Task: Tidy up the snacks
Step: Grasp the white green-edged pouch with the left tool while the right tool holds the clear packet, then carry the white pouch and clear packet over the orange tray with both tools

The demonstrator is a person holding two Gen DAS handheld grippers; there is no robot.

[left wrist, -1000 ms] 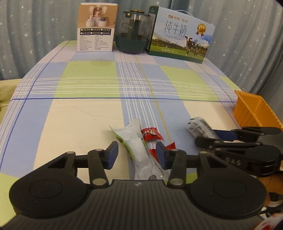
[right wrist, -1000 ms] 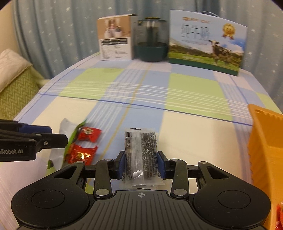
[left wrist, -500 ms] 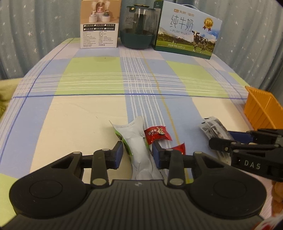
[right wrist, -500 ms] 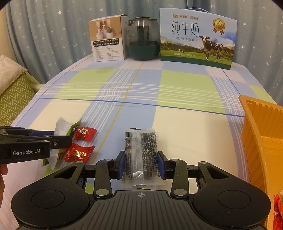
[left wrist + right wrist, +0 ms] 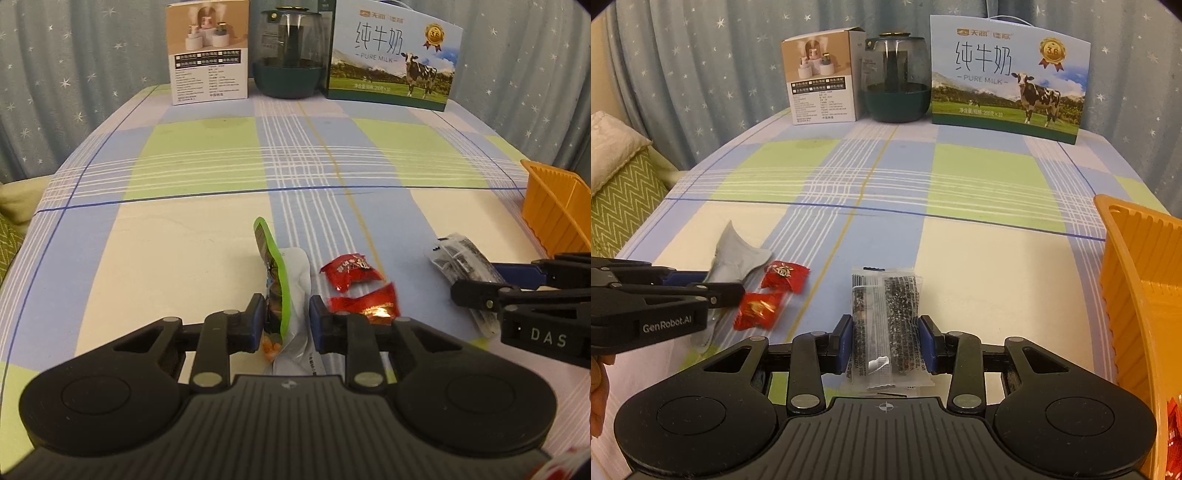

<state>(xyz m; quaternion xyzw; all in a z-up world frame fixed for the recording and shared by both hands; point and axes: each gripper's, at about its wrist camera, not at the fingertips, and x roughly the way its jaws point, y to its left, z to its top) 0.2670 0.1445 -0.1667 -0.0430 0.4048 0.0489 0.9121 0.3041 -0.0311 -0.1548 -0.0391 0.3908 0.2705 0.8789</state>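
- Left gripper [image 5: 284, 321]: jaws had just been closing, now narrow, blue pads pinching a green-edged silvery snack pouch [image 5: 282, 280]; pouch stood up on edge between them.
- Right gripper [image 5: 886, 341]: part-closed, clamped on a clear flat packet w/ dark speckled filling [image 5: 886, 314]; packet stuck out fwd past the fingertips.
- Two red foil-wrapped candies [image 5: 360, 286] lay on the checked tablecloth [image 5: 203, 155], just right of the left gripper, btwn both grippers.
- Orange ribbed plastic basket [image 5: 1137, 280] sat near, to the right of the right gripper.
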